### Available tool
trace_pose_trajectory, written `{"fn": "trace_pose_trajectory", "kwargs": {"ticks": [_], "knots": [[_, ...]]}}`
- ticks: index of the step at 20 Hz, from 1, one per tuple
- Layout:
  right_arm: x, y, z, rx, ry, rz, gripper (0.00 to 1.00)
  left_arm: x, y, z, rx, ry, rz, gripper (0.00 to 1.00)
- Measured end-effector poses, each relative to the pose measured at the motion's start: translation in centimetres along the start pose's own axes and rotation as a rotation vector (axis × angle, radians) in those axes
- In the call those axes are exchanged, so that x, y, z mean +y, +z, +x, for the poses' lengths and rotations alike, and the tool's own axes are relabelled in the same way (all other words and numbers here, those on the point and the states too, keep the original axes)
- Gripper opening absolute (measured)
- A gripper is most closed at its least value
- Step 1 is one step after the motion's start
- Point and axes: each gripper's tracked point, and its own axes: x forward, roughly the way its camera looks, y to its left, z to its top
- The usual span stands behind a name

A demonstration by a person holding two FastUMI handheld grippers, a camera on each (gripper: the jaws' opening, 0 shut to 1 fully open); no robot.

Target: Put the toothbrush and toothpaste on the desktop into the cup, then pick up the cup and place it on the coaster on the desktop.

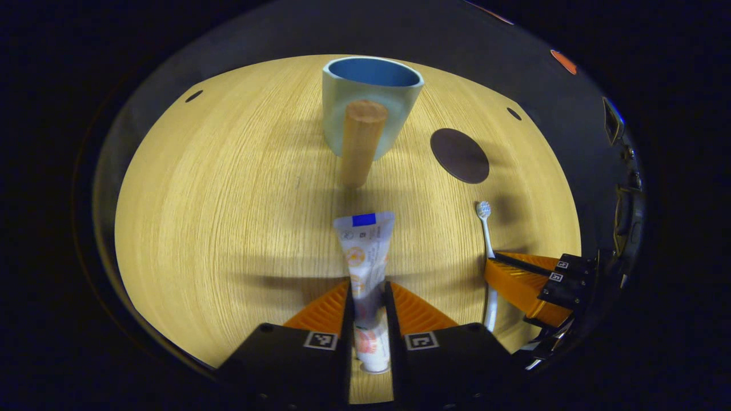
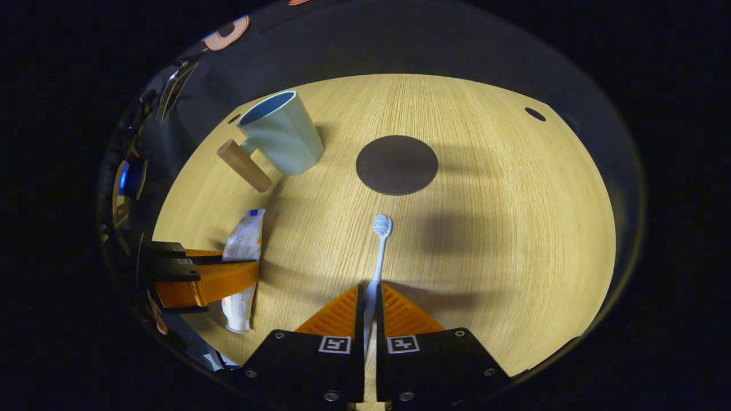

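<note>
Your left gripper (image 1: pixel 368 297) is clamped on the toothpaste (image 1: pixel 365 268), a soft tube that will sag; your right gripper (image 2: pixel 370 302) pinches the toothbrush (image 2: pixel 377 257), light, stiff and slim. Both lie on the table (image 2: pixel 514 257), the cup (image 2: pixel 282 134) beyond, beside the coaster (image 2: pixel 397 164).

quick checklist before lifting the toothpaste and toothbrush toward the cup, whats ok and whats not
1. Left tongs closed on toothpaste: ok.
2. Right tongs closed on toothbrush: ok.
3. Cup upright, mouth open and empty: ok.
4. Coaster bare: ok.
5. Both items lifted off the desktop: cannot tell.
6. Cup's wooden handle points toward the left tongs, watch the approach: ok.
</note>
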Motion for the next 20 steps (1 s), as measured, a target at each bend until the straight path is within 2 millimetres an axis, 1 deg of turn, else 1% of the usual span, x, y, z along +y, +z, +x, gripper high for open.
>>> {"fn": "trace_pose_trajectory", "kwargs": {"ticks": [1, 2, 3, 4, 6, 8, 9, 10, 11, 13, 14, 16, 17, 18, 19, 20], "knots": [[0.1, 0.0, -0.1, -0.013, 0.017, 0.001, 0.08, -0.2, 1.2, 0.0, -0.002, -0.021, 0.003, 0.19], [0.0, 0.1, -0.3, -0.026, 0.028, 0.003, 0.06, 0.9, 0.1, -0.1, -0.006, -0.034, 0.014, 0.17], [0.0, 0.1, -0.4, -0.037, 0.037, 0.001, 0.05, -0.6, 0.3, 0.1, -0.008, -0.040, 0.020, 0.18], [-0.1, 0.2, -0.5, -0.049, 0.044, 0.003, 0.05, -0.4, 1.3, 0.3, -0.023, -0.049, 0.016, 0.18], [-0.1, 0.6, -0.7, -0.085, 0.054, 0.005, 0.05, -0.3, 2.0, -0.2, -0.056, -0.070, 0.021, 0.17], [0.3, 0.9, -0.9, -0.117, 0.075, 0.015, 0.05, -0.2, 2.3, -0.5, -0.079, -0.100, 0.013, 0.14], [0.1, 1.5, -1.4, -0.148, 0.080, 0.020, 0.05, -0.1, 2.6, -0.5, -0.093, -0.118, 0.005, 0.13], [-0.2, 1.9, -2.0, -0.175, 0.084, 0.024, 0.05, -0.8, 1.8, 0.3, -0.111, -0.137, -0.003, 0.12], [-0.3, 2.4, -2.7, -0.207, 0.096, 0.040, 0.05, -0.7, 1.9, 0.4, -0.136, -0.155, -0.016, 0.11], [0.0, 2.6, -3.8, -0.241, 0.136, 0.067, 0.05, -0.7, 2.4, 0.4, -0.194, -0.179, -0.032, 0.10], [-0.4, 2.6, -4.2, -0.258, 0.134, 0.061, 0.05, -0.5, 2.8, 0.3, -0.235, -0.183, -0.031, 0.10], [-1.4, 2.6, -4.5, -0.289, 0.130, 0.040, 0.05, -0.1, 3.1, -0.2, -0.312, -0.184, -0.013, 0.10], [-1.5, 2.2, -4.7, -0.279, 0.156, 0.056, 0.05, -0.1, 3.4, -0.7, -0.327, -0.204, -0.010, 0.10], [-0.8, 2.7, -5.0, -0.296, 0.185, 0.066, 0.05, -0.3, 3.8, -0.9, -0.345, -0.219, -0.013, 0.10], [-0.9, 3.1, -5.3, -0.313, 0.182, 0.063, 0.05, -0.5, 3.9, -0.8, -0.364, -0.240, -0.004, 0.10], [-1.0, 3.5, -5.4, -0.336, 0.176, 0.059, 0.05, -0.3, 4.1, -1.0, -0.386, -0.257, -0.003, 0.10]]}}
